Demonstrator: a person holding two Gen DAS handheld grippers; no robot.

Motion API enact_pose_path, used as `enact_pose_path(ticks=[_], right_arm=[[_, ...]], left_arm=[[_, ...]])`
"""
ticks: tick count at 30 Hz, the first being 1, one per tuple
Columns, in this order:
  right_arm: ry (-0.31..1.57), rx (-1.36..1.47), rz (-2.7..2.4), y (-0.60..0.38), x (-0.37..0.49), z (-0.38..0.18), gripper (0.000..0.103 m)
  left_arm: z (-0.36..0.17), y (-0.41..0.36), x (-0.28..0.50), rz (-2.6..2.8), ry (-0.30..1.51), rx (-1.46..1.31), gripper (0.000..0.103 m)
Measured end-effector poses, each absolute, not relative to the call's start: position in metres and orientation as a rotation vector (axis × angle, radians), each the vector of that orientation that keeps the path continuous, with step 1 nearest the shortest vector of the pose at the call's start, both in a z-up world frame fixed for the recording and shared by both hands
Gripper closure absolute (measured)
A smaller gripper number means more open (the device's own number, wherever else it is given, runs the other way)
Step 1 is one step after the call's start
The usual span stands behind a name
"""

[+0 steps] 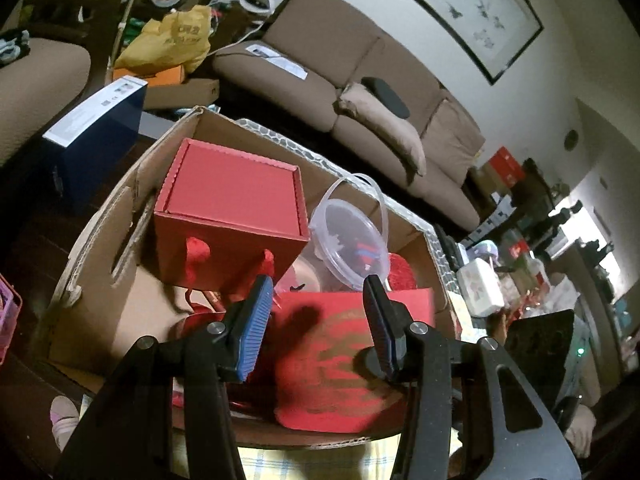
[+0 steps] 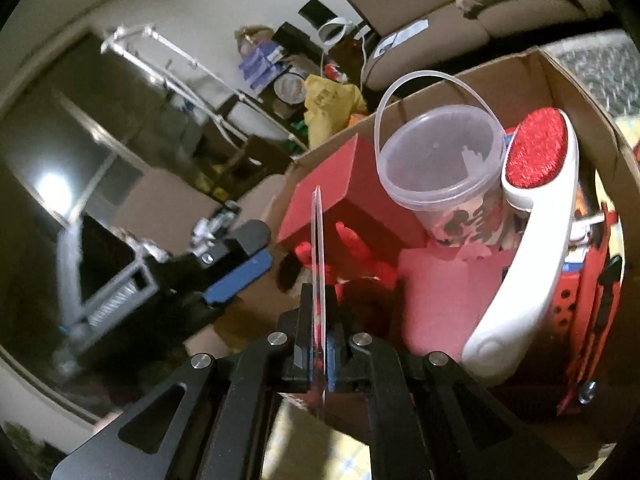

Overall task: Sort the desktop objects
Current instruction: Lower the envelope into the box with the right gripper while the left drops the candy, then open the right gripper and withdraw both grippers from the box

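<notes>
An open cardboard box point(image 1: 100, 240) holds a red square box point(image 1: 232, 208), a clear plastic bucket point(image 1: 352, 240) with a lid and handle, and a red paper bag point(image 1: 352, 360). My left gripper point(image 1: 318, 284) hangs open just above the red bag with nothing between its blue pads. In the right wrist view my right gripper point(image 2: 319, 292) is shut on a thin flat card point(image 2: 318, 232), seen edge-on, above the same cardboard box point(image 2: 560, 92). A white lint brush point(image 2: 520, 280) with a red pad leans beside the bucket point(image 2: 440, 160). The left gripper's blue pad point(image 2: 240, 272) shows at the left.
A brown sofa point(image 1: 380, 80) stands behind the box. A dark blue carton point(image 1: 100, 128) and a yellow bag point(image 1: 172, 40) lie at the back left. A red perforated basket point(image 2: 580, 300) sits at the box's right. A dark laptop point(image 1: 540, 340) and a person's hand point(image 1: 580, 432) are right.
</notes>
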State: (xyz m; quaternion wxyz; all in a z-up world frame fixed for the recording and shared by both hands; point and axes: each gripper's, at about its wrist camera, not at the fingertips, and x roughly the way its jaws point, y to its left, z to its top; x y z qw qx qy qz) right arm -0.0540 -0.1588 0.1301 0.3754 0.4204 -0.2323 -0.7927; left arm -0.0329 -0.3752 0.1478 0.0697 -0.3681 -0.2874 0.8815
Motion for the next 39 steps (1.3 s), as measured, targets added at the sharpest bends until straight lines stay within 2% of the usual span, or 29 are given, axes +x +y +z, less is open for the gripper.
enact_pose_path(ticks=[1, 3, 7, 11, 16, 23, 27, 28, 30, 34, 37, 39], right_arm=[[-0.576, 1.081, -2.04, -0.16, -0.053, 0.13, 0.096], [-0.524, 1.09, -2.088, -0.16, -0.052, 0.131, 0.08], [-0.442, 1.056, -2.188, -0.147, -0.05, 0.141, 0.079], [-0.447, 1.02, -2.235, -0.13, -0.051, 0.15, 0.079], [-0.411, 1.004, -2.289, -0.11, -0.052, 0.157, 0.078], [-0.391, 1.011, -2.337, -0.08, -0.056, 0.159, 0.05], [-0.399, 1.031, -2.381, -0.058, -0.059, 0.156, 0.034], [-0.41, 1.033, -2.389, -0.052, -0.06, 0.155, 0.032], [-0.428, 1.034, -2.41, -0.04, -0.063, 0.155, 0.022], [-0.434, 1.034, -2.447, -0.019, -0.064, 0.154, 0.017], [-0.405, 1.035, -2.493, -0.002, -0.063, 0.154, 0.001], [-0.388, 1.038, -2.527, 0.012, -0.064, 0.153, 0.001]], left_arm=[[0.147, -0.375, -0.033, 2.653, -0.857, -1.111, 0.06], [0.147, -0.372, -0.034, 2.654, -0.837, -1.122, 0.06], [0.146, -0.369, -0.035, 2.65, -0.821, -1.129, 0.06], [0.147, -0.367, -0.035, 2.654, -0.805, -1.13, 0.058], [0.147, -0.362, -0.036, 2.652, -0.799, -1.136, 0.05], [0.151, -0.342, -0.041, 2.637, -0.731, -1.128, 0.039], [0.154, -0.321, -0.045, 2.617, -0.708, -1.116, 0.021], [0.155, -0.317, -0.045, 2.608, -0.711, -1.114, 0.012], [0.156, -0.306, -0.047, 2.598, -0.706, -1.11, 0.001], [0.156, -0.286, -0.051, 2.592, -0.681, -1.115, 0.0], [0.157, -0.272, -0.051, 2.594, -0.67, -1.108, 0.0], [0.161, -0.262, -0.051, 2.592, -0.653, -1.09, 0.0]])
